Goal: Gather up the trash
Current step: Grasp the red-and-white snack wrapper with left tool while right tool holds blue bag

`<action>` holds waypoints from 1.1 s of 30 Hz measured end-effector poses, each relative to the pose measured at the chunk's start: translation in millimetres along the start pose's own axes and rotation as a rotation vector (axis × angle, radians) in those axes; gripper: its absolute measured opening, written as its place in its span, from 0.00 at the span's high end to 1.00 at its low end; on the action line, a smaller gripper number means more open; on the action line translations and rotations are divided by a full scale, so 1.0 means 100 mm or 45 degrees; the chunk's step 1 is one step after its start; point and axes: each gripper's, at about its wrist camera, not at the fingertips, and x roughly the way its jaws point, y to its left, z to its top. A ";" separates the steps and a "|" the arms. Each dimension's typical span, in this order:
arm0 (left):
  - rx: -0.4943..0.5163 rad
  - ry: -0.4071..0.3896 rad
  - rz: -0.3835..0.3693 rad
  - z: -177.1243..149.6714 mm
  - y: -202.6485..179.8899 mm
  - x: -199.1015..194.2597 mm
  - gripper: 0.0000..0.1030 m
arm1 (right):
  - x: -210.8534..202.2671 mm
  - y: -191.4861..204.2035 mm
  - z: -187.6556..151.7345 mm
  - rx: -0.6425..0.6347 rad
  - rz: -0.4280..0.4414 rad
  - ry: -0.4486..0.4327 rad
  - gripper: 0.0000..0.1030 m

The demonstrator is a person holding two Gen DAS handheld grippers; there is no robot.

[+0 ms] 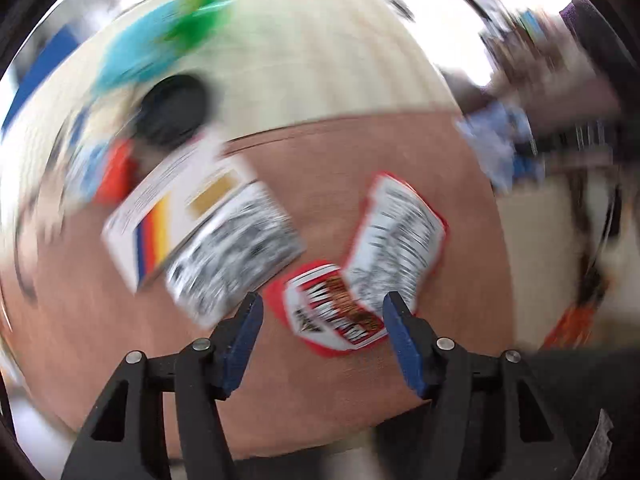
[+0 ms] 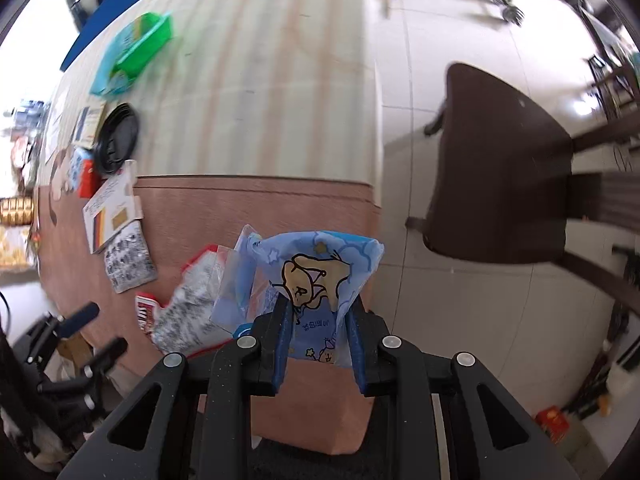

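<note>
My right gripper [image 2: 318, 312] is shut on a blue cartoon-printed plastic wrapper [image 2: 316, 268] and holds it above the table's right edge. My left gripper [image 1: 322, 312] is open, just above a red and white snack wrapper [image 1: 360, 264] lying on the brown mat [image 1: 320, 168]. That wrapper also shows in the right wrist view [image 2: 188, 308]. The left gripper appears at the lower left of the right wrist view [image 2: 92, 332]. The blue wrapper shows blurred at the right of the left wrist view [image 1: 500, 148]. The left wrist view is motion-blurred.
A white box with colour stripes [image 1: 172, 208] and a black-and-white printed packet [image 1: 236, 248] lie left of the wrapper. A black round lid [image 2: 116, 138], an orange box [image 2: 88, 178] and a green tray [image 2: 140, 46] sit further back. A dark chair [image 2: 500, 168] stands right of the table.
</note>
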 end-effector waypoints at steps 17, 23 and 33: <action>0.339 0.275 -0.034 0.38 -0.99 0.67 0.42 | 0.12 -0.28 -0.08 0.116 0.000 0.007 0.74; 0.228 0.243 -0.066 0.29 -0.97 0.73 0.59 | 0.09 -0.23 -0.05 0.098 -0.007 0.003 0.74; -0.678 0.112 -0.188 -0.29 -0.40 0.65 0.66 | 0.05 0.04 -0.03 0.020 0.016 0.001 0.74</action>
